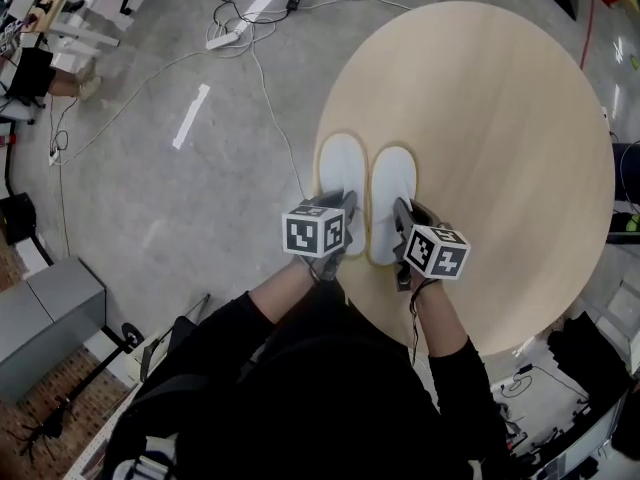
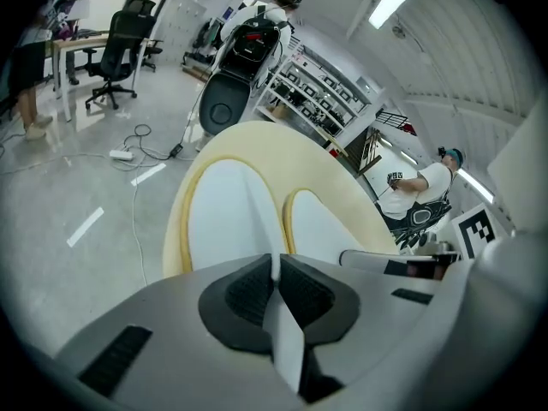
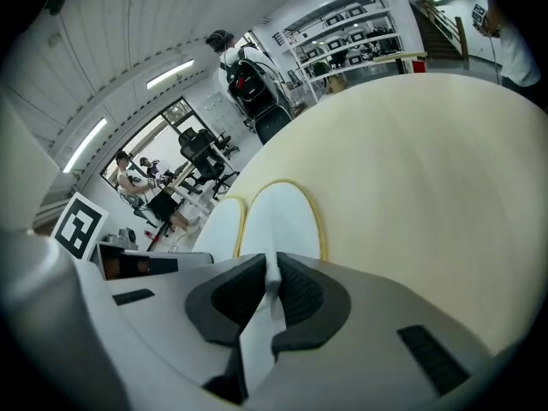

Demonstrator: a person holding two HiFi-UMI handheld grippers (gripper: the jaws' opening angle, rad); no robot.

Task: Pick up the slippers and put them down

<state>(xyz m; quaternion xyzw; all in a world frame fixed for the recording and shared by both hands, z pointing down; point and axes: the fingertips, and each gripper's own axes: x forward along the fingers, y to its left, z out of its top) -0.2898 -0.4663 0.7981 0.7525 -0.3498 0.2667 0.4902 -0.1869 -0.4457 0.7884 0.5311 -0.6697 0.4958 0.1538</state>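
At the centre of the head view, we grip the left slipper (image 1: pixel 338 173) and the right slipper (image 1: pixel 394 183) at their near ends.
Both white, yellow-edged slippers sit side by side near the left edge of the round wooden table (image 1: pixel 500 118), toes toward the top of the frame. Our left gripper (image 1: pixel 346 208) has its jaws closed tight on a thin white fold of the left slipper. Our right gripper (image 1: pixel 404 216) is clamped the same way on the right slipper. Cables (image 1: pixel 245 28) trail across the grey floor (image 1: pixel 150 198) at upper left.
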